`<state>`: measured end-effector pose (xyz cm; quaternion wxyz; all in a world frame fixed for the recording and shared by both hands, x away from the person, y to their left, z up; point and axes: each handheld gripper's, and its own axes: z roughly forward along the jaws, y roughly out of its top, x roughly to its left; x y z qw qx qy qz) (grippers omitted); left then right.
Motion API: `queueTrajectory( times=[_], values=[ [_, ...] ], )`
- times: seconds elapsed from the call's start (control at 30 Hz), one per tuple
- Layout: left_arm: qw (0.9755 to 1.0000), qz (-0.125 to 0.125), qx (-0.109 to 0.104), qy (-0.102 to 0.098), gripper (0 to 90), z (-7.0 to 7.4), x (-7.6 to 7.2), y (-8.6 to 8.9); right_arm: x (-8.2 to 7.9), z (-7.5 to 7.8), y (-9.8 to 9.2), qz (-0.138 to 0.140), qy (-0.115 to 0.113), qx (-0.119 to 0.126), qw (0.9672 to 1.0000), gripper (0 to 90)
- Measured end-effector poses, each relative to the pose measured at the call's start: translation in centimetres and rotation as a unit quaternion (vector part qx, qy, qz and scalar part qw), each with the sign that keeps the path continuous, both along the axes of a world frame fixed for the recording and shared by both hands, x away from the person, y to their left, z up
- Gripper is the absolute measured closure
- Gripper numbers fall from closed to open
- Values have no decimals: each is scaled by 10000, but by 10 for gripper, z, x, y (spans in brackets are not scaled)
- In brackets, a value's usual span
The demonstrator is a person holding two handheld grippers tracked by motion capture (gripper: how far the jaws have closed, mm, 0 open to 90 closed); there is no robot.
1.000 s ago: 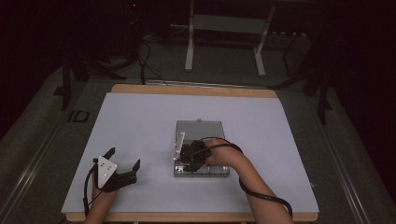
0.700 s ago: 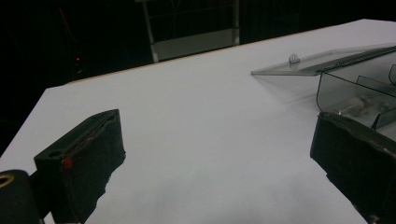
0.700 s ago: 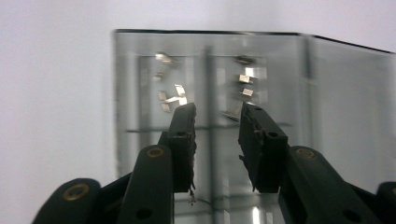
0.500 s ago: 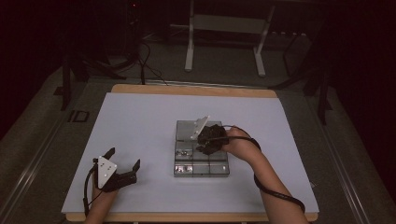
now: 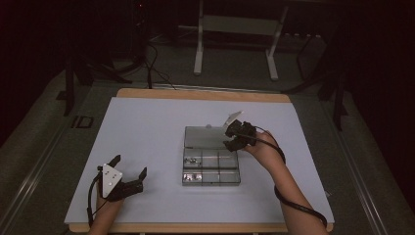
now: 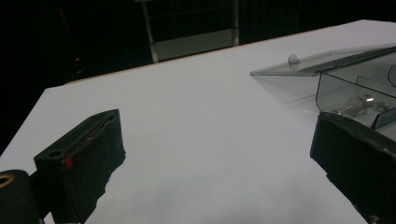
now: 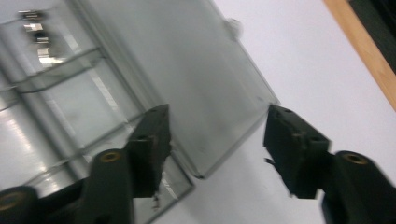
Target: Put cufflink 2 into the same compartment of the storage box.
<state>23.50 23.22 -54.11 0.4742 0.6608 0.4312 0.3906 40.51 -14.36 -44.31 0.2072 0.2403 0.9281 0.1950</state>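
The right gripper [image 5: 234,135], jaws just opening, none pressing the lid [image 5: 208,136] laid flat beyond the compartment box [image 5: 211,166]; left gripper [image 5: 128,172] open, well left.

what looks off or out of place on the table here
Nothing stands out. The clear compartment box sits square on the white table, its lid swung open and lying back, a few small metal parts in the left cells. Nothing is spilled or visibly damaged.
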Motion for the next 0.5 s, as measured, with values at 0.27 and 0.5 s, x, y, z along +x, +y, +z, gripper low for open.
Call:
queueTrajectory(
  times=[0.27,0.5],
  values=[
    [10000,2,-5,-2,38,0,0,0,12,-14,-36,-781,-205,207,9965,180],
    [10000,4,-5,3,38,0,0,0,13,-28,-57,-1043,-384,347,9932,143]
  ],
)
